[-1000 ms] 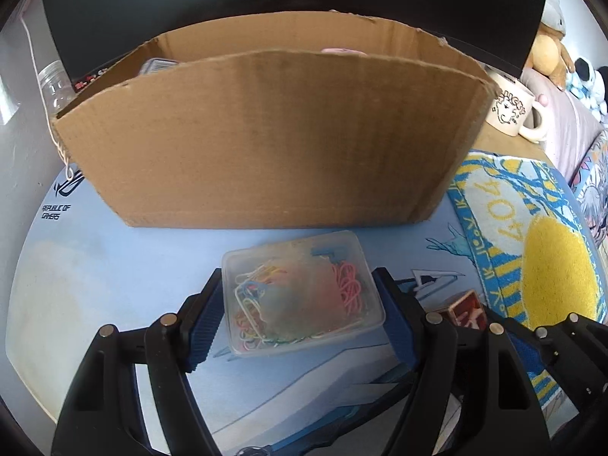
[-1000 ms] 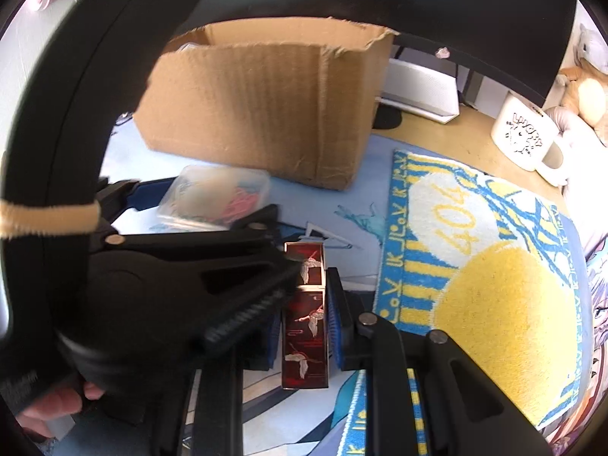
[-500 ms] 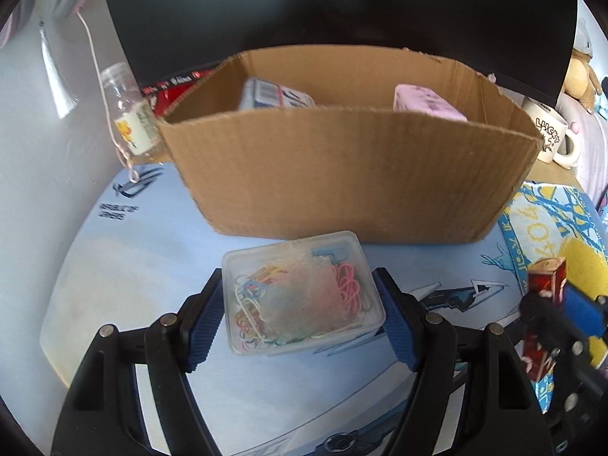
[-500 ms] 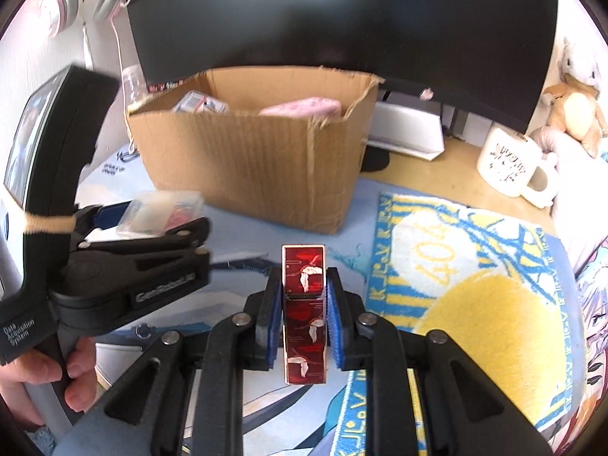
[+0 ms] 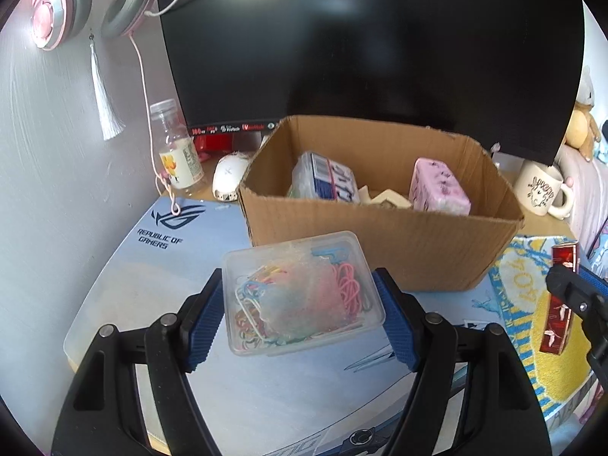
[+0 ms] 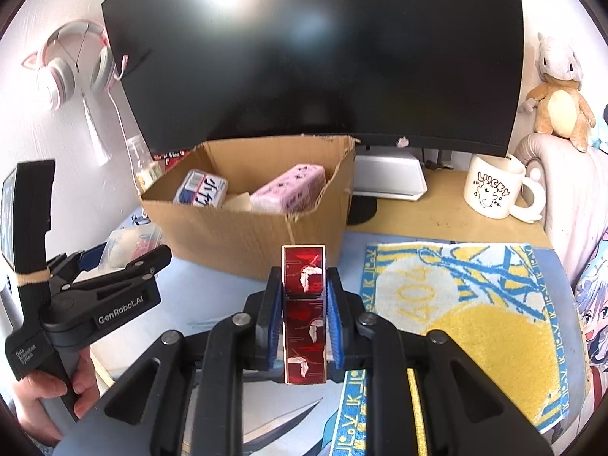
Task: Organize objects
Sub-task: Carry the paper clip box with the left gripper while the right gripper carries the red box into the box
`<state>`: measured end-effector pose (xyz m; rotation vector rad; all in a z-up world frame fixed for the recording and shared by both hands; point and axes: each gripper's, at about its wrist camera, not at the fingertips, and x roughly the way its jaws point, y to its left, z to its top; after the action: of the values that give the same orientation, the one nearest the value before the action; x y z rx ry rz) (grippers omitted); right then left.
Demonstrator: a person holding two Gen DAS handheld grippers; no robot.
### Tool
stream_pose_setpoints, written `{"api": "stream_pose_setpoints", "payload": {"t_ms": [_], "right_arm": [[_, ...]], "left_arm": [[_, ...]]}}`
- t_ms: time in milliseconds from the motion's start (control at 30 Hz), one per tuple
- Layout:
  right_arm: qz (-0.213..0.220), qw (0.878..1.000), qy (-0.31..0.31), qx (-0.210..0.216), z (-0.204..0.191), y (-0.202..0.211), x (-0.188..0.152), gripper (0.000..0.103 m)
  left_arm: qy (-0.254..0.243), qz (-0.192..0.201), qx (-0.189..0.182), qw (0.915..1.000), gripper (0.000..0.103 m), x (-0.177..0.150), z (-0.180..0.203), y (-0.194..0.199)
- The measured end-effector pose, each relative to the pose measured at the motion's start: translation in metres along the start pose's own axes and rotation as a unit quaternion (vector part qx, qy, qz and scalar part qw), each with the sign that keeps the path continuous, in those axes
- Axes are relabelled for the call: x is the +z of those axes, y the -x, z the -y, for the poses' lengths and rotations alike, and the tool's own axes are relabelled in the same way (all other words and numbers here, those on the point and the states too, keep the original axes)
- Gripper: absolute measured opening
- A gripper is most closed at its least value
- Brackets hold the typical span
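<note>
Both grippers are higher than a second ago: the cardboard box (image 5: 380, 235), earlier seen mostly as a front wall, now shows its open top and contents, a blue-and-white packet (image 5: 326, 178) and a pink pack (image 5: 437, 186) lying inside. The left gripper (image 5: 300, 315) clamps its blue pads on the two short sides of the clear plastic container (image 5: 300, 292) of coloured paper clips, held clear of the blue desk mat (image 5: 159, 273), in front of the box's near wall. The grip looks unchanged across the frames. The right gripper (image 6: 306, 326) is closed tightly on the narrow red case (image 6: 304, 311) with white cranes, standing on end between the pads; a second ago that case lay low on the mat, now it is lifted, with the box behind it and the yellow-and-blue towel (image 6: 475, 304) to its right. The dark monitor (image 6: 323, 49), pink headset (image 5: 87, 3) and white mug (image 6: 494, 190) have come into fuller view. A hand (image 6: 41, 399) grips the left tool's handle.
</note>
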<state>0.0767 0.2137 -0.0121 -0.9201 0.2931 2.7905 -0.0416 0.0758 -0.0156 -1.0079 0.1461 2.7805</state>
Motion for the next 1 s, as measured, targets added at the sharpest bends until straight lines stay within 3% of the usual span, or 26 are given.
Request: {"api": "stream_pose_setpoints", "payload": {"t_ms": [200,533,633,1000], "right_arm": [[0.006,1.0,-0.007,0.002,0.001,0.002,0.016,0.023],[0.044,0.999,-0.025,-0.007,0.007,0.006,0.049,0.023],[0.045,0.998,-0.04,-0.006,0.009,0.0,0.061,0.023],[0.048,0.997,-0.052,0.019,0.007,-0.02,0.092,0.023]], "left_arm": [[0.017,0.012,-0.03,0.9994,0.075,0.014,-0.002,0.009],[-0.002,0.028,-0.018,0.9994,0.075,0.044,0.01,0.002],[-0.016,0.029,-0.005,0.9994,0.075,0.051,0.015,-0.003],[-0.02,0.023,-0.012,0.9995,0.075,0.074,0.019,-0.016]]}}
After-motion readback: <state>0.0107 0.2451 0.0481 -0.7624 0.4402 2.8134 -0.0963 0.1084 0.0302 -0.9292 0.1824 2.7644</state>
